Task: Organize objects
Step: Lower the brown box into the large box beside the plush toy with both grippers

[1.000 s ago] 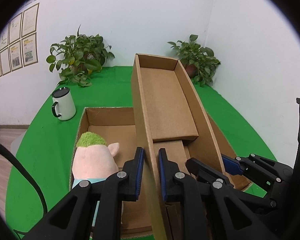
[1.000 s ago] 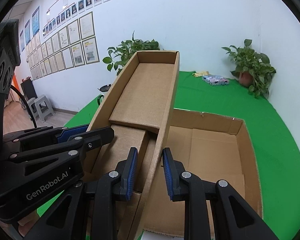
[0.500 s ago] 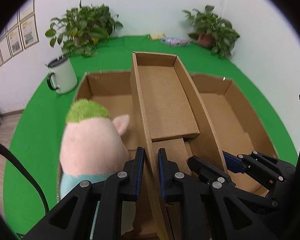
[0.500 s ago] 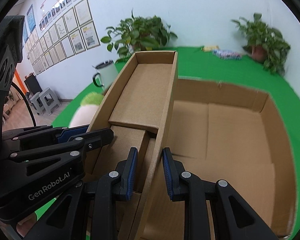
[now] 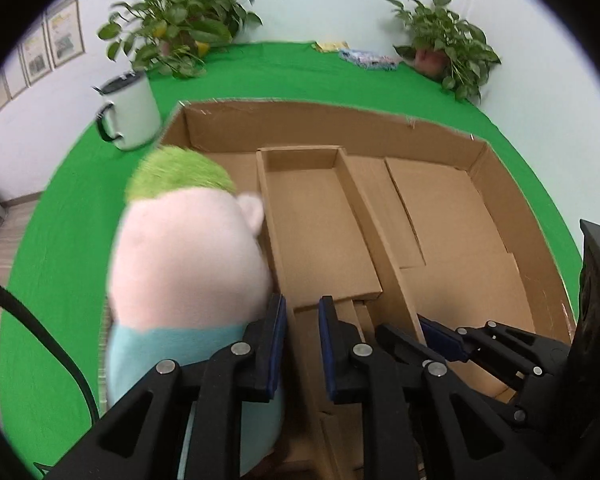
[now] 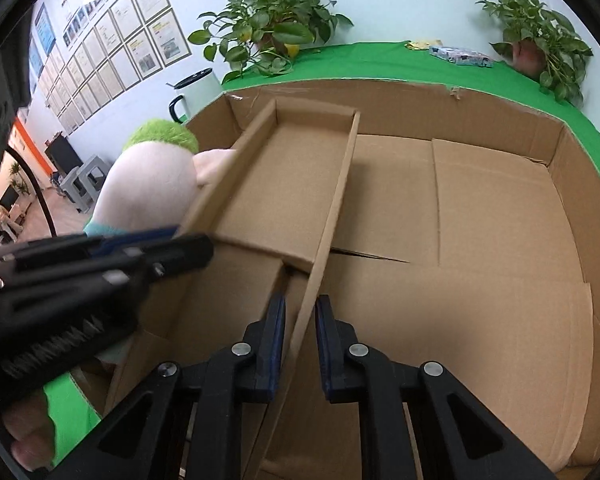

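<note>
Gripping small box (image 5: 320,236) by opposite side walls: left claw (image 5: 302,344), right claw (image 6: 300,346) both clamped. Box lowered since a second ago, now down inside big box (image 6: 500,216) beside plush toy (image 5: 184,248). Placement nearly done; release likely next.

Matt corrugated cardboard tray (image 5: 320,216), fuzzy plush toy (image 5: 184,252), green cloth table (image 5: 284,72).

I counted two cardboard boxes (image 5: 440,136) (image 5: 316,216), one plush toy (image 5: 188,248), one mug (image 5: 130,110), two potted plants (image 5: 180,36) (image 5: 448,48), and my two grippers (image 5: 302,344) (image 6: 300,344).
</note>
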A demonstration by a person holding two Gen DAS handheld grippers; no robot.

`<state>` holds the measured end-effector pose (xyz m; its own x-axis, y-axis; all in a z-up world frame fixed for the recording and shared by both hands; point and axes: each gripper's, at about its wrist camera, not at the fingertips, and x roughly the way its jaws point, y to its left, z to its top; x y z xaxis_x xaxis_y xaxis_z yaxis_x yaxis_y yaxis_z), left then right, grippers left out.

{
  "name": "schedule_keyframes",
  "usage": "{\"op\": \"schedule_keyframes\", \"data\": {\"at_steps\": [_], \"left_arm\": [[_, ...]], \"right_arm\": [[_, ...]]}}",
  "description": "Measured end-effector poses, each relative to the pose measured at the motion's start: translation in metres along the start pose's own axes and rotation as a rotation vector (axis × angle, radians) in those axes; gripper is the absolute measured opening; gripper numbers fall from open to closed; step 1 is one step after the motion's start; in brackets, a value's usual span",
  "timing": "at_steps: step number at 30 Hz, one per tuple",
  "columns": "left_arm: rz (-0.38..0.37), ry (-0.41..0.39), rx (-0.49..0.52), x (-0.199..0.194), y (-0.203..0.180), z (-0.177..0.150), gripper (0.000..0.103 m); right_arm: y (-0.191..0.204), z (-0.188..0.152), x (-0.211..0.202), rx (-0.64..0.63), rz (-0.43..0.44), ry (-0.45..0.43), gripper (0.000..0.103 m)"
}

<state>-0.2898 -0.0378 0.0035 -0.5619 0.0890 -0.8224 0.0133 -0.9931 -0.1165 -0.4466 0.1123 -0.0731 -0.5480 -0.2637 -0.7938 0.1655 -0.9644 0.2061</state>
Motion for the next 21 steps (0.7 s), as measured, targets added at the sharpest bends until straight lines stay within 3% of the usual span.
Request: {"op": "schedule_keyframes", "data": {"at_steps": [8,17,19,20,21], "left_arm": [[-0.008,-0.032,0.008,-0.020,0.010,-0.015,0.016],[-0.011,-0.120,0.011,-0.049,0.015,-0.024,0.016],[0.012,-0.174,0.042,-0.064,0.011,-0.029,0.016],[0.024,-0.197,0.057,-0.070,0.009,-0.032,0.016],[0.042,-0.238,0.084,-0.081,0.005,-0.037,0.021]], "right_arm": [[0.028,0.004,0.003,-0.047,-0.023,0.002,0.014],[0.016,-0.007,-0.017,0.002,0.017,-0.021,0.016],[0.017,-0.009,-0.032,-0.006,-0.013,-0.057,0.022],[0.018,-0.011,-0.042,-0.013,-0.028,-0.074,0.032],[0.020,-0.015,-0.055,-0.024,-0.041,-0.104,0.049]]}}
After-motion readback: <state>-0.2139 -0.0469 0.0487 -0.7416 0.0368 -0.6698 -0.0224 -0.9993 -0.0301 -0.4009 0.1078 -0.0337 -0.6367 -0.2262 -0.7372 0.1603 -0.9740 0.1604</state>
